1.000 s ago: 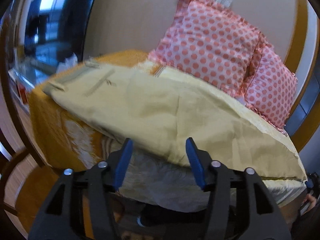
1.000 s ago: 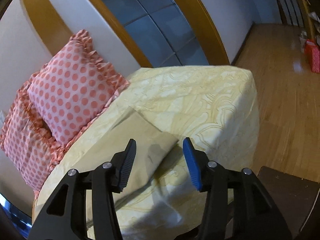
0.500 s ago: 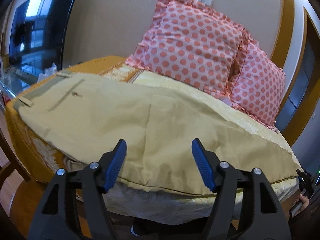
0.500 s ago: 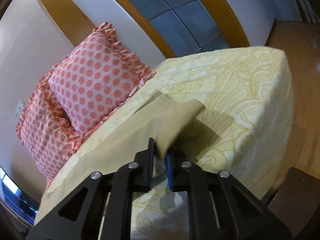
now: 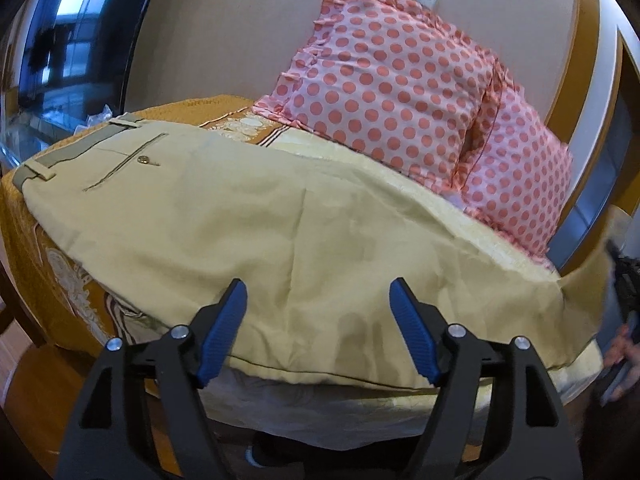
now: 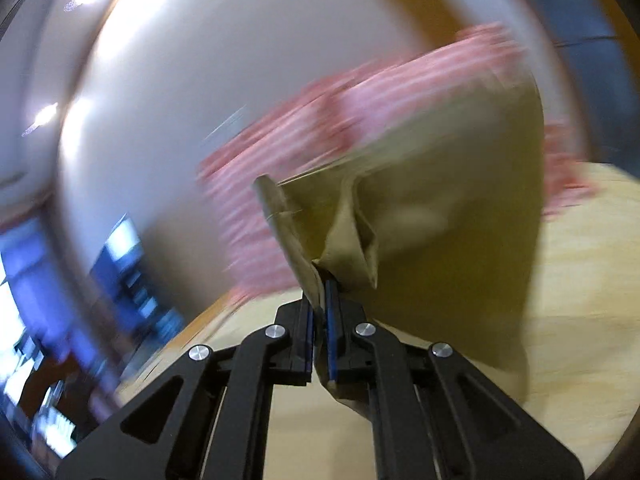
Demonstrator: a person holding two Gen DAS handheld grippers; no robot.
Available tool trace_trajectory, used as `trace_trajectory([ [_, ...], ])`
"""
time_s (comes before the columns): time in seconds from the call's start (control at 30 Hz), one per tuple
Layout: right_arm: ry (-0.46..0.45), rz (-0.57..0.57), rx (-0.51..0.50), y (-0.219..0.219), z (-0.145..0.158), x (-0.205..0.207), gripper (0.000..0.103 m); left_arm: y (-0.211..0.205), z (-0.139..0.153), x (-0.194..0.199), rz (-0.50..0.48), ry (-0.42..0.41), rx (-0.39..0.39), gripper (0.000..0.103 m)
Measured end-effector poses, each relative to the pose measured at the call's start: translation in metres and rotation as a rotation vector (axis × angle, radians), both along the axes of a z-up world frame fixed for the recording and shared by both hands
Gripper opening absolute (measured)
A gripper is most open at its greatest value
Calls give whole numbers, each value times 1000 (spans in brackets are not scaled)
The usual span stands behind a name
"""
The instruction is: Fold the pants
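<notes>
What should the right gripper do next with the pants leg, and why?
Probably carry the hem across toward the waistband: the right gripper is shut on the pants and has the leg end lifted, while the left gripper is open above the middle.

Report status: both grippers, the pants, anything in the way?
Left gripper open, hovering over the pants, gripping nothing. Right gripper shut on pants' leg end, lifted off the bed. Right view blurred. Polka-dot pillows beyond, not obstructing.
</notes>
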State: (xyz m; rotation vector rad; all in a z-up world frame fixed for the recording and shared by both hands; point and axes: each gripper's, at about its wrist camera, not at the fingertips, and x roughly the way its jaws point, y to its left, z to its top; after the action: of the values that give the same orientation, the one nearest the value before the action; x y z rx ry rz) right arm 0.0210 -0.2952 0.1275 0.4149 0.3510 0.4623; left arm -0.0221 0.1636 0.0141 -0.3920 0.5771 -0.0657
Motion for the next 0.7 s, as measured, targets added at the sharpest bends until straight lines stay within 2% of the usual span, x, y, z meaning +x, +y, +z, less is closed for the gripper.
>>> trace_trajectory([
  [0.07, 37, 123, -89, 51, -12, 7, 6, 6, 6, -7, 23, -21, 0, 73],
  [0.1, 87, 202, -199, 87, -26, 10, 7, 9, 10, -10, 36, -30, 8, 73],
  [0.17, 154, 298, -347, 128, -52, 6, 16, 21, 17, -21, 85, -55, 30, 73],
  [0.2, 182, 343, -391, 142, -64, 1, 23, 29, 18, -26, 115, -63, 35, 73],
  [0.27, 189, 380, -385, 149, -71, -4, 29, 49, 19, -33, 182, -67, 35, 73],
  [0.33, 182, 369, -342, 143, -67, -5, 55, 65, 16, -37, 243, -55, 29, 73],
  [0.37, 170, 351, -320, 138, -63, -2, 58, 77, 13, -39, 284, -47, 14, 73],
  [0.47, 144, 254, -304, 126, -60, 8, 58, 96, 7, -42, 353, -40, -10, 73],
  [0.53, 180, 177, -369, 128, -67, 23, 57, 103, 4, -42, 389, -31, -6, 73],
  [0.63, 283, 190, -449, 140, -89, 37, 57, 111, 0, -37, 410, -14, 2, 73],
  [0.7, 277, 184, -465, 143, -96, 33, 58, 114, -1, -29, 408, 0, 11, 73],
])
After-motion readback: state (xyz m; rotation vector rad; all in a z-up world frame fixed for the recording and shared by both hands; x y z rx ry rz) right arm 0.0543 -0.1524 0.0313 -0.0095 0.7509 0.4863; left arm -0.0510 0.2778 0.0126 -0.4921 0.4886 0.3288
